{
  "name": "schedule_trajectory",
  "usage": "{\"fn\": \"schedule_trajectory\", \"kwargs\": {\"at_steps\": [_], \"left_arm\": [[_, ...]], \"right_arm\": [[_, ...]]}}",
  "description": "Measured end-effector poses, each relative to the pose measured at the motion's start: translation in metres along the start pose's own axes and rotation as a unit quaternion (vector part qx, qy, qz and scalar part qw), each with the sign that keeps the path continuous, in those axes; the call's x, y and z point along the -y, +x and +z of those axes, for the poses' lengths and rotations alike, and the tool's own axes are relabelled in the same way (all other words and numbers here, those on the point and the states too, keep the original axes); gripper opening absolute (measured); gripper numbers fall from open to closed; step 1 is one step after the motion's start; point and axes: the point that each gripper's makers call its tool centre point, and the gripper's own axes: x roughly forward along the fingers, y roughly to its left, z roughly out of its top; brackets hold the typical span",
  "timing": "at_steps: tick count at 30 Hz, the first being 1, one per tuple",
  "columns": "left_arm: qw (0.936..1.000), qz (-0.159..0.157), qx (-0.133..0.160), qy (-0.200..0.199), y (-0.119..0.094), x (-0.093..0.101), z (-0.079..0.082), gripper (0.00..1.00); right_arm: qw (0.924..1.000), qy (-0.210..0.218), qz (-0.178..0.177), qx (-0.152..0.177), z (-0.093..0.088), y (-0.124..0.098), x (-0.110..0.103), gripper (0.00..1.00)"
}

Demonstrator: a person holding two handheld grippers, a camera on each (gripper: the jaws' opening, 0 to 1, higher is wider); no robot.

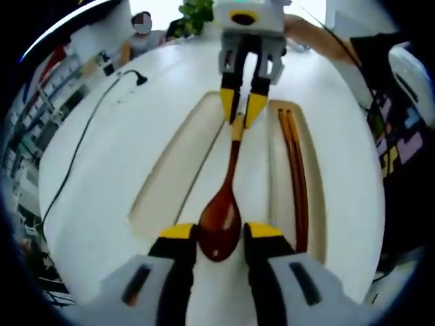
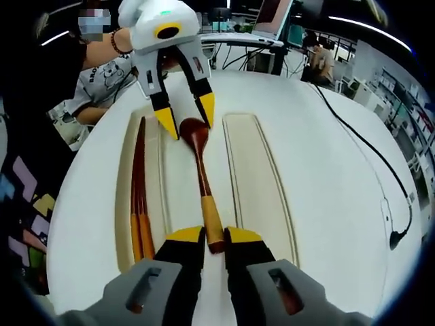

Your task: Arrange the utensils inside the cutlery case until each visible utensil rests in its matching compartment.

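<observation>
Left gripper view: left gripper (image 1: 219, 232) jaws straddle the glossy brown wooden spoon (image 1: 223, 204) bowl; right gripper (image 2: 214, 238) is clamped on its yellow-banded handle.
Spoon lies on the white cutlery case (image 2: 183, 170) ridge between slots; brown chopsticks (image 2: 138, 193) fill one slot, the other is empty.

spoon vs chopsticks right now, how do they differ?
The spoon lies on the strip between the two compartments, a gripper at each end; the chopsticks lie inside a compartment, untouched. The spoon is one piece with a broad bowl; the chopsticks are a thin pair. Both are dark brown with lighter handle ends.
</observation>
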Motion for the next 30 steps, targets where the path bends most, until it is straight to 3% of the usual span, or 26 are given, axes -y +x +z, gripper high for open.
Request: {"fn": "schedule_trajectory", "kwargs": {"at_steps": [6,10,23,25,26,27,30], "left_arm": [[0.9994,-0.014,0.021,-0.022,0.001,-0.001,0.001,0.3],[0.9993,-0.021,0.022,-0.023,0.002,0.002,0.002,0.28],[0.9982,-0.022,0.045,-0.034,0.004,-0.002,0.007,0.26],[0.9971,-0.022,0.062,-0.039,0.002,-0.004,0.013,0.21],[0.995,-0.023,0.084,-0.049,-0.002,-0.005,0.02,0.17],[0.994,-0.022,0.085,-0.066,-0.004,-0.007,0.021,0.09],[0.995,-0.035,0.081,-0.048,0.0,-0.001,0.018,0.07]], "right_arm": [[0.9996,0.004,0.021,0.019,0.002,0.001,-0.005,0.09],[0.9979,0.033,0.046,0.032,0.002,0.0,-0.004,0.09],[0.9931,0.081,0.053,0.066,0.002,-0.004,-0.003,0.09],[0.9922,0.088,0.057,0.068,0.002,-0.005,-0.004,0.08],[0.9907,0.096,0.066,0.071,0.003,-0.006,-0.006,0.07],[0.9872,0.115,0.066,0.088,0.009,-0.009,-0.005,0.05],[0.9911,0.092,0.052,0.08,0.008,-0.012,-0.001,0.05]]}}
